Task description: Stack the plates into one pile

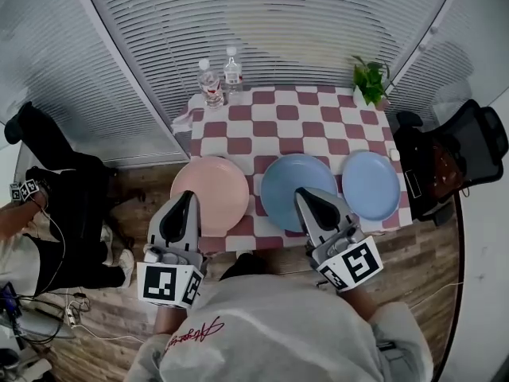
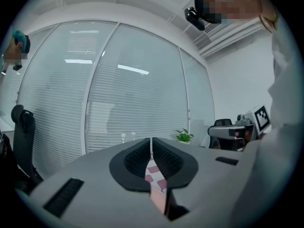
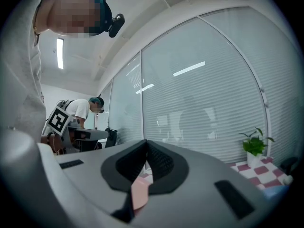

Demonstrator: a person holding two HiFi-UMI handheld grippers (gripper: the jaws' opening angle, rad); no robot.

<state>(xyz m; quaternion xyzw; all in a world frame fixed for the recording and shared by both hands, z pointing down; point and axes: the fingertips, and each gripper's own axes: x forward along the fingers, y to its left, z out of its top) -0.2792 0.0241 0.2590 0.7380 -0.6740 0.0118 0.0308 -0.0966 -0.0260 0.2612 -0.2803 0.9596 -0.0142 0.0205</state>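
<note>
Plates sit unstacked side by side on the bench (image 1: 278, 122), pink plate (image 1: 219, 189), blue plate (image 1: 285, 177), pale plate (image 1: 371, 184), so all stacking is left, while left tool (image 1: 189, 197) and right tool (image 1: 303, 195) hover at the near edge, jaws together, empty.

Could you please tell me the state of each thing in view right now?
Left gripper: shut, empty.
Right gripper: shut, empty.
Pink plate: flat, unstacked, overhanging the table edge.
Blue plate: flat, unstacked.
Light blue plate: flat, unstacked.
Bottles: upright, capped.
Plant: upright.
</note>
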